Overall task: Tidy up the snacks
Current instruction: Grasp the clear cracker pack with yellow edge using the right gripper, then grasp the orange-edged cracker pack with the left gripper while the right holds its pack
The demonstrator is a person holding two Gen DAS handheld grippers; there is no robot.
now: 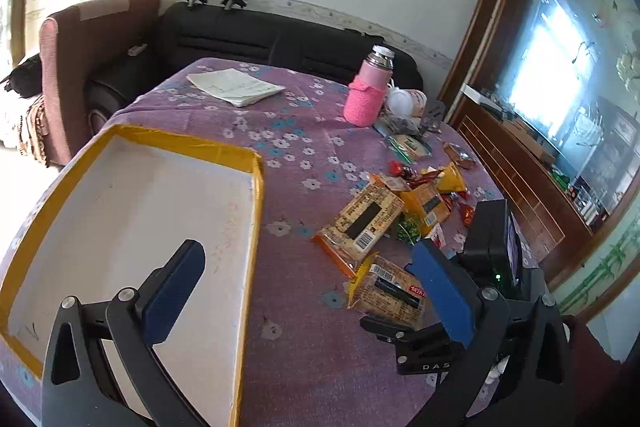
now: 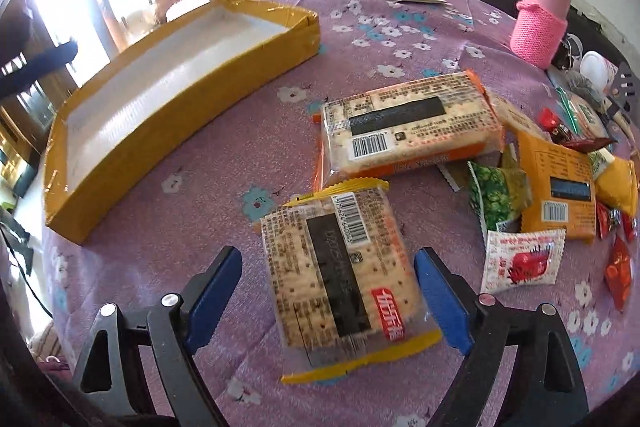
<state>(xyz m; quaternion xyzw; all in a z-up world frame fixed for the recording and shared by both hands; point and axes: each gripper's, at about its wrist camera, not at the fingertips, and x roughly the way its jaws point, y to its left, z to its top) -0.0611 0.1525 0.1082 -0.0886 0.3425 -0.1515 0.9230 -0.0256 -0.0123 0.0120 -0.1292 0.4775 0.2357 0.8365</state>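
Observation:
A shallow yellow box (image 1: 256,187) with a white inside sits on the purple flowered table; it also shows in the right wrist view (image 2: 180,99) at upper left and holds nothing. My left gripper (image 1: 308,275) is open and empty, its left finger over the box. My right gripper (image 2: 328,283) is open, its fingers on either side of a yellow-edged cracker pack (image 2: 340,287) lying flat on the cloth; this pack also shows in the left wrist view (image 1: 388,291). A larger orange cracker pack (image 2: 408,123) lies just beyond. Several small snack packets (image 2: 556,187) lie to the right.
A pink-sleeved flask (image 1: 370,87) stands at the far side of the table, with a white cup (image 1: 404,101) beside it. Papers (image 1: 236,87) lie at the far left. A black sofa (image 1: 280,39) and a red armchair (image 1: 92,47) stand behind the table.

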